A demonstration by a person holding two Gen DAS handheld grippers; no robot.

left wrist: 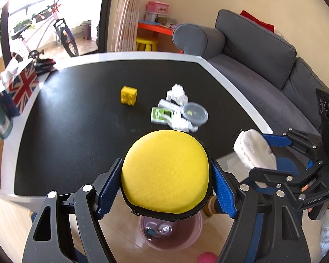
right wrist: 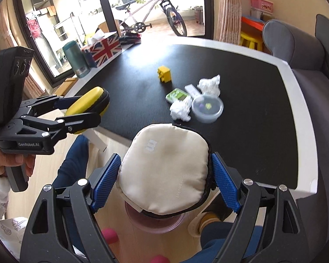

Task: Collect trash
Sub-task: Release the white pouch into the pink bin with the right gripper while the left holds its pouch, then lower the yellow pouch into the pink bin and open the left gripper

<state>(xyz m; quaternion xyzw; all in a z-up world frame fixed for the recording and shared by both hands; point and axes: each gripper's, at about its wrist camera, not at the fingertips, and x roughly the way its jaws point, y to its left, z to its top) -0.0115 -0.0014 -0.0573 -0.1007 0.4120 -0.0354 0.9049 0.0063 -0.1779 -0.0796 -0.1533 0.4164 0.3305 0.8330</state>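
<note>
left gripper (left wrist: 165, 175) clamped on a yellow zip pouch (left wrist: 165, 171), right gripper (right wrist: 164, 171) clamped on a cream zip pouch (right wrist: 164, 166), pads pressing both sides of each. directly below both sets of jaws, on the floor, a pink bin (left wrist: 171, 234) already holding a few bits. ahead of the jaws, on the black table (left wrist: 76, 131), more to clear: crumpled tissues (left wrist: 177, 93), clear lid (left wrist: 194, 111), green packet (left wrist: 161, 115), yellow block (left wrist: 128, 95). roughly midway, by the look of it.
</note>
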